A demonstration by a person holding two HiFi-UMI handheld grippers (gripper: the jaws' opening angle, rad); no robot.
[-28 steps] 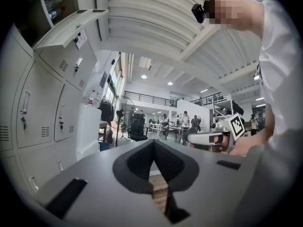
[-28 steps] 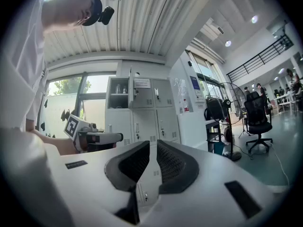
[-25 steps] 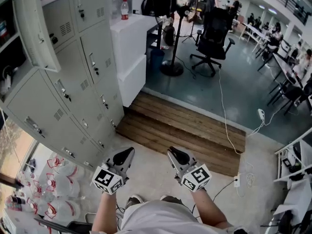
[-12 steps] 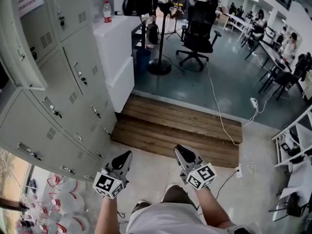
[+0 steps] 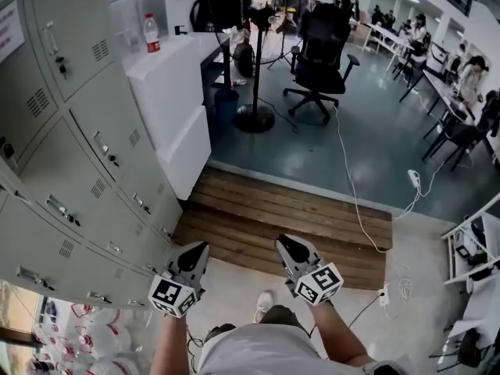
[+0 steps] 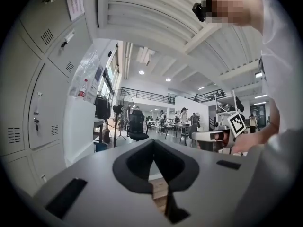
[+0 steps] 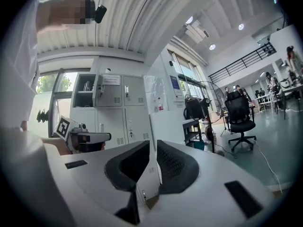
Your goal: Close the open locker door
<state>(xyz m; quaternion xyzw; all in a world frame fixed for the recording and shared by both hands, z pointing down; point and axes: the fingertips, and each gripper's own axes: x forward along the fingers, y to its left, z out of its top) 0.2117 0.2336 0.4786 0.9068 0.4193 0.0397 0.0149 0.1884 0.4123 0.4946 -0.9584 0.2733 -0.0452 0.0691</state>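
Lockers (image 5: 94, 155) slid leftward; left gripper (image 5: 200, 248) and right gripper (image 5: 283, 243), two, jaws together.

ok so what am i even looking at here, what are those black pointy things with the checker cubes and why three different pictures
There is no robot here. A person holds a pair of tongs in each hand, and each pair carries a marker cube as part of it. The head view comes from a camera on the person's head, looking steeply down at the left tongs, the right tongs, the grey lockers and a wooden step. The other two views come from cameras riding on each pair, looking out along it, which is why the room bulges. Both pairs are shut and hold nothing. The right gripper view shows one upper locker door standing open. That is the one to close, and nothing touches it yet.
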